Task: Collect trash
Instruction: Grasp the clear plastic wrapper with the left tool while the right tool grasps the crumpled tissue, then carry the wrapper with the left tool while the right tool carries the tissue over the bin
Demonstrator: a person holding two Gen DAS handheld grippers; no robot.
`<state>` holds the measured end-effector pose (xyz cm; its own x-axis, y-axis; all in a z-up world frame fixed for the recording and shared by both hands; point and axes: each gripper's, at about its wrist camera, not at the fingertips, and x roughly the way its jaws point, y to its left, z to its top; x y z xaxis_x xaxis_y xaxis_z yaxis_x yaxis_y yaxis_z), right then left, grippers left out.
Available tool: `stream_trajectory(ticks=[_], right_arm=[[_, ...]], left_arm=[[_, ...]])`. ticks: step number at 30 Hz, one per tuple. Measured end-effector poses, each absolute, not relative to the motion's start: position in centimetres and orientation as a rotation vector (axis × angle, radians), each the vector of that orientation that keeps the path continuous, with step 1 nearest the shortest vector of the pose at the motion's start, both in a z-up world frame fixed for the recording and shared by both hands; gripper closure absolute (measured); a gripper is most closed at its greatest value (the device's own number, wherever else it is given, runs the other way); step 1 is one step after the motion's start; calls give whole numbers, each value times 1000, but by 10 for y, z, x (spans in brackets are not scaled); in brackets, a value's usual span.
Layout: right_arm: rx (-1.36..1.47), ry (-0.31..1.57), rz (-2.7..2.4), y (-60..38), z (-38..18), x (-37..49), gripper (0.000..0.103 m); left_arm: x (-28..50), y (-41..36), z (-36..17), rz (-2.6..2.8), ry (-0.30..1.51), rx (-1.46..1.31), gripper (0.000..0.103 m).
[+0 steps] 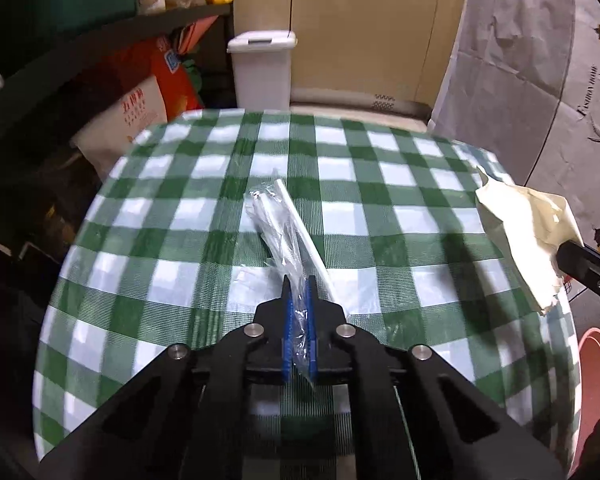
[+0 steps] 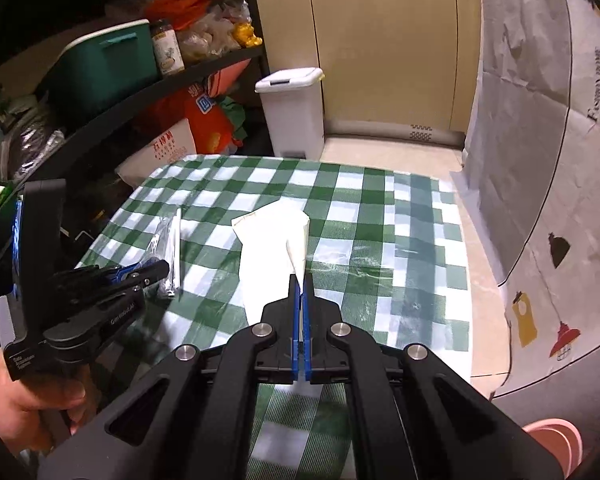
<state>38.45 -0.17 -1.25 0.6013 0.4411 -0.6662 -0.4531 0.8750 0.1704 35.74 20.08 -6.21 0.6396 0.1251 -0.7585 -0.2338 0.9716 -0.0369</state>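
Two grips: we hold both trash pieces, ready to carry off.
Left hand-held gripper [image 1: 299, 286]: clamps clear wrapper [image 1: 274, 224] on tabletop [image 1: 380, 208].
Right hand-held gripper [image 2: 299, 282]: pinches paper scrap [image 2: 274, 240], lifted.

Bench [image 1: 380, 152] draped in green-and-white checked cloth. Beyond its far edge, a white lidded bin [image 1: 262, 72] stands on the floor against beige cabinet doors [image 2: 384, 40]. Dark shelving [image 2: 140, 92] to the left: teal box [image 2: 104, 68], labelled jar [image 2: 167, 46], bagged goods, an orange sack [image 2: 206, 118] below. Printed grey sheet [image 2: 540, 120] hangs on the right. Pink basin [image 2: 556, 446] low on the floor.
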Motion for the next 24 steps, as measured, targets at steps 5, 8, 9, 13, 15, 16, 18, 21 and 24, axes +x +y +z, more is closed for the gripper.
stream_trajectory(ticks=[5, 8, 9, 13, 15, 16, 18, 21, 24], right_arm=[[-16, 717, 506, -12, 15, 357, 101], [-28, 680, 497, -17, 34, 332, 101], [-30, 669, 495, -19, 40, 324, 101], [-36, 618, 477, -30, 66, 289, 101], [-35, 594, 464, -38, 79, 269, 101], [-36, 589, 457, -40, 82, 263, 101], [-34, 575, 441, -46, 92, 245, 101], [-39, 558, 410, -56, 103, 220, 101], [-40, 546, 373, -68, 108, 199, 101]], left_arm=[[334, 201, -35, 204, 801, -137, 99], [315, 201, -14, 207, 762, -132, 99], [307, 199, -5, 206, 749, -127, 99], [280, 189, 20, 196, 712, -97, 99], [265, 184, 30, 189, 697, -94, 99], [260, 182, 34, 186, 692, -91, 99], [245, 175, 44, 173, 681, -84, 99], [223, 163, 57, 148, 663, -76, 99], [200, 150, 66, 119, 647, -74, 99]])
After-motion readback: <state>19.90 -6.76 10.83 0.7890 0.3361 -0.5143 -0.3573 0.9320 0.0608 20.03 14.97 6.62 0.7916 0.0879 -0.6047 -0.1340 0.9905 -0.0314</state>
